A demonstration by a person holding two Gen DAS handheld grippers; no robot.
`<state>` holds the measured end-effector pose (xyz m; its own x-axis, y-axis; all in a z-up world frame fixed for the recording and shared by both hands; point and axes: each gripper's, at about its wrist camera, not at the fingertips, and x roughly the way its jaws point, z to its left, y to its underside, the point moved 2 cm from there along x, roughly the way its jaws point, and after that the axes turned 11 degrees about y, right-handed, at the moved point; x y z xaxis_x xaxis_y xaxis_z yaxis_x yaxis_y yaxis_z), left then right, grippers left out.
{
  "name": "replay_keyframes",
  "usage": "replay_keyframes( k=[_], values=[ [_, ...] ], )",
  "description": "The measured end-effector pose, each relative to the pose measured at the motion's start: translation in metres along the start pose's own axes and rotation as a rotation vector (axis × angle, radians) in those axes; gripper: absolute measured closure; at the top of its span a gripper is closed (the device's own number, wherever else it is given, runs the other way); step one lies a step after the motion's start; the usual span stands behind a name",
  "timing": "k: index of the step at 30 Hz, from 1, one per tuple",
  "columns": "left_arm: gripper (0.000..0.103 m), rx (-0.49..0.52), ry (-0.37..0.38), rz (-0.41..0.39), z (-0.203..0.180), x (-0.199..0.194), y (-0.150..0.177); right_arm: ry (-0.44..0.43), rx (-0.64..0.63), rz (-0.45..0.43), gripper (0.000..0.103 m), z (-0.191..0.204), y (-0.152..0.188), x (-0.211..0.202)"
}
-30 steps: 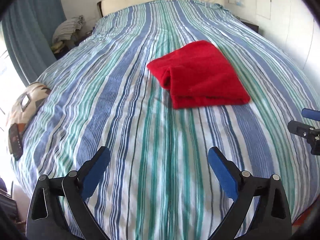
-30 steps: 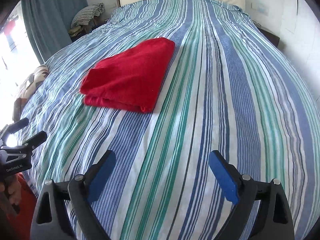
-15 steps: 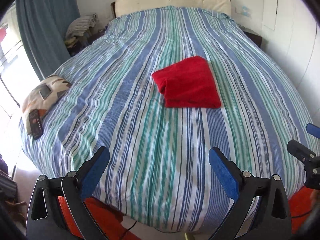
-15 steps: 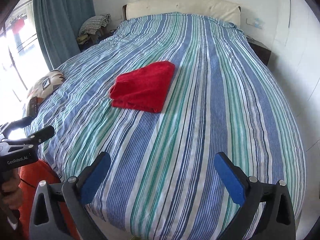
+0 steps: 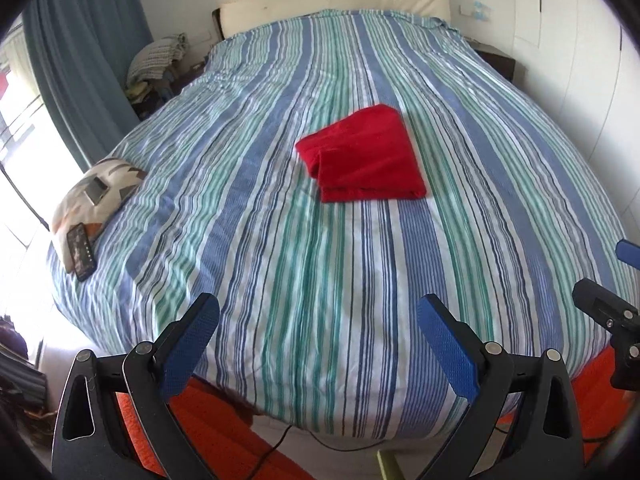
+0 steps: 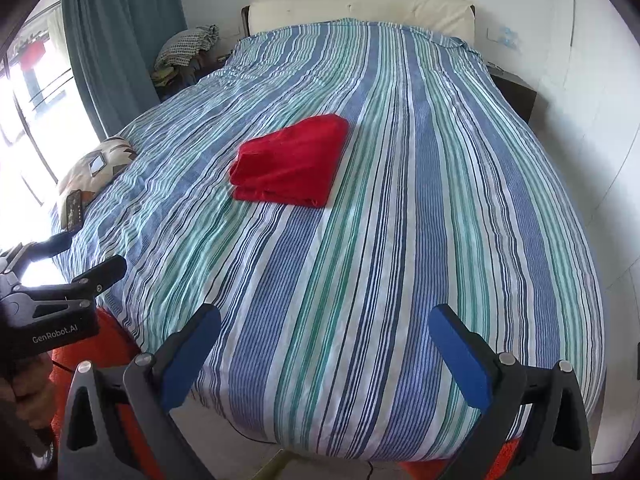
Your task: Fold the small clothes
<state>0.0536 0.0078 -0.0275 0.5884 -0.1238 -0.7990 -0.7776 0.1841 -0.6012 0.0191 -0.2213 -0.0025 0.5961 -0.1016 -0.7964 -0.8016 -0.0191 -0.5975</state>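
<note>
- Both grippers have drawn back and up from the bed since a second ago; the foot edge of the striped duvet and the orange rug now show below them
- left gripper stands wide apart, empty; right gripper has just been opening, nothing between its jaws
- red folded garment lies at 12 o'clock of the left gripper, 11 o'clock of the right, well apart from both
- folding looks finished; next move likely calls for a fresh garment, none in view
</note>
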Motion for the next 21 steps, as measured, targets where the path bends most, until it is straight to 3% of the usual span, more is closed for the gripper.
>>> replay_keyframes(
  k=[9,14,21],
  values=[
    [0.003,0.037,-0.034,0.019,0.001,-0.022,0.020,-0.019,-0.055,0.048,0.001,0.007,0.015,-0.016],
    [0.003,0.037,0.011,0.030,-0.001,-0.031,0.025,-0.040,-0.101,0.074,0.001,0.016,0.022,-0.028],
    [0.003,0.043,-0.034,0.003,-0.002,-0.047,0.023,-0.055,-0.078,0.075,0.001,0.017,0.024,-0.044]
  ],
)
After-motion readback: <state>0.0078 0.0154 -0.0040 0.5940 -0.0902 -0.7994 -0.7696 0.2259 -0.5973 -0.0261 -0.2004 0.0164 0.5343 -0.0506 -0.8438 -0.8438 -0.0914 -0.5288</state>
